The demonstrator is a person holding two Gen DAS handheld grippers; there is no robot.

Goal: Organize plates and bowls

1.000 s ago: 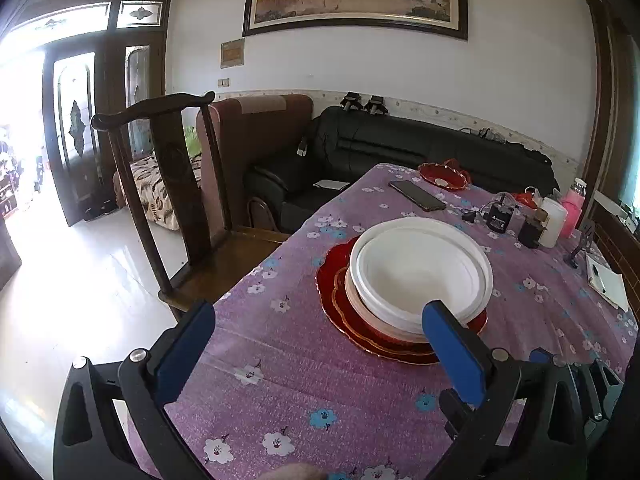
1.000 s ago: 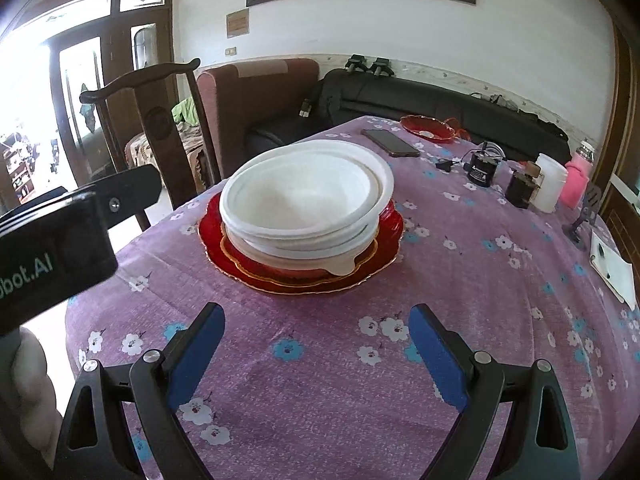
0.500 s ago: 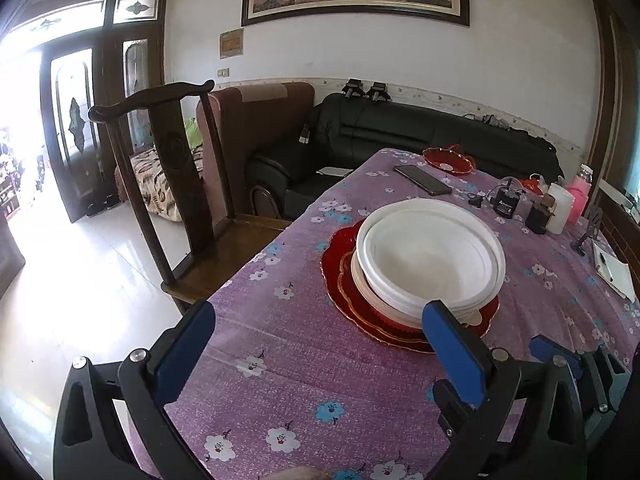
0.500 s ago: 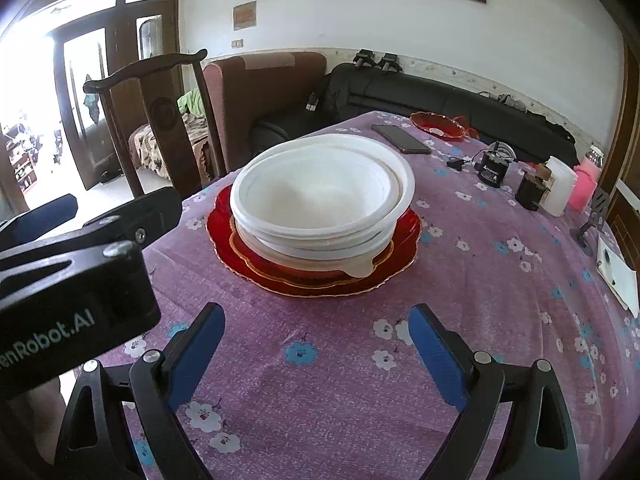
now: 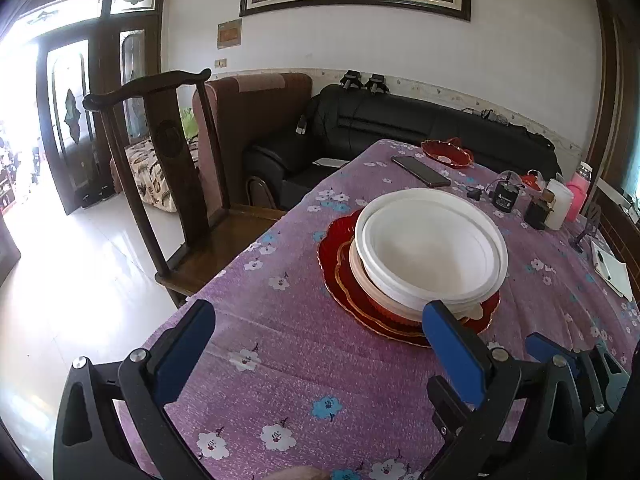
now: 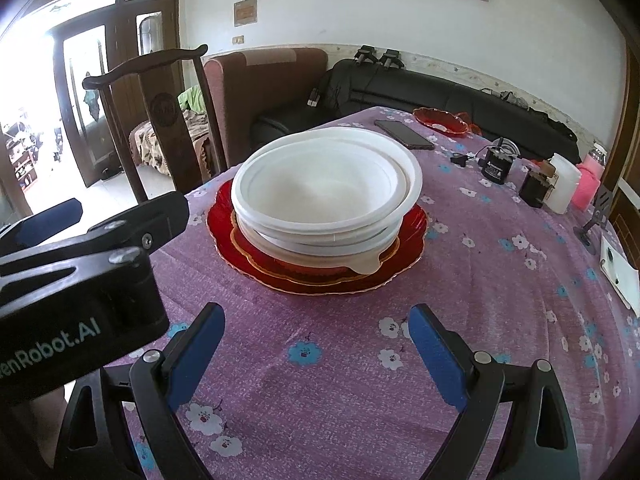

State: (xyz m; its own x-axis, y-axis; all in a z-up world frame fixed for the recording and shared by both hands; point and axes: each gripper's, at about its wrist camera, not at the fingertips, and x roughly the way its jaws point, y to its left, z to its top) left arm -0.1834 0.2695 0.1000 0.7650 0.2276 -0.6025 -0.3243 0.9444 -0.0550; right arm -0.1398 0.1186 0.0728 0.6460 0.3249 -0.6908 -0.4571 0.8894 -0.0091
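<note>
Sitting near the left edge of the table [image 6: 500, 320] is a stack of white bowls [image 6: 320, 184] on red plates [image 6: 408, 232]. The left gripper [image 5: 316, 344] hangs over the near edge with its jaws wide apart, holding nothing. The right gripper [image 6: 316, 344] hangs there too, jaws wide apart and empty. A phone [image 6: 404, 134] and a small red dish [image 6: 440, 119] lie at the far edge. A wooden chair [image 5: 168, 168] stands beside the left edge.
</note>
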